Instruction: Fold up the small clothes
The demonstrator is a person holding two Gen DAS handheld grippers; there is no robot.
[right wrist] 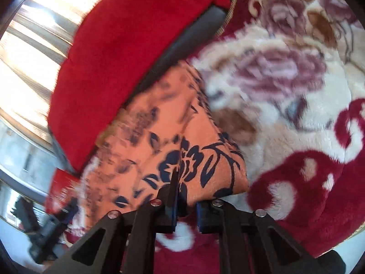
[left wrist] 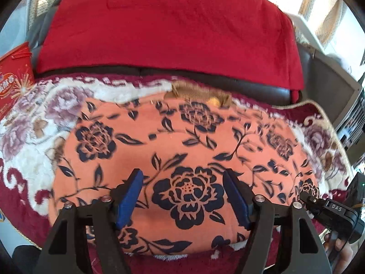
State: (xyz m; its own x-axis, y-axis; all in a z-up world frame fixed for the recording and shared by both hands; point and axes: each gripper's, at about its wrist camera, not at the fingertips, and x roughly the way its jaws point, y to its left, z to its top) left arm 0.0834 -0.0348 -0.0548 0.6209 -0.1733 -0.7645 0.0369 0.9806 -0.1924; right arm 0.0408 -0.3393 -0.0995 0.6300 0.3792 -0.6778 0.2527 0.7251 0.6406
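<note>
Now mid-fold: right gripper (right wrist: 186, 196) pinching garment (left wrist: 182, 150) edge, left gripper (left wrist: 182, 196) spread above; next needs carrying edge across.

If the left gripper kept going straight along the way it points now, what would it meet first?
Most likely the orange floral garment: the left gripper, open and holding nothing, points down at the large dark flower printed on it. Depth is unclear, but nothing shows in between.

Red cushion (left wrist: 168, 27) walls the far side; blanket (left wrist: 27, 141) lies open alongside.
</note>
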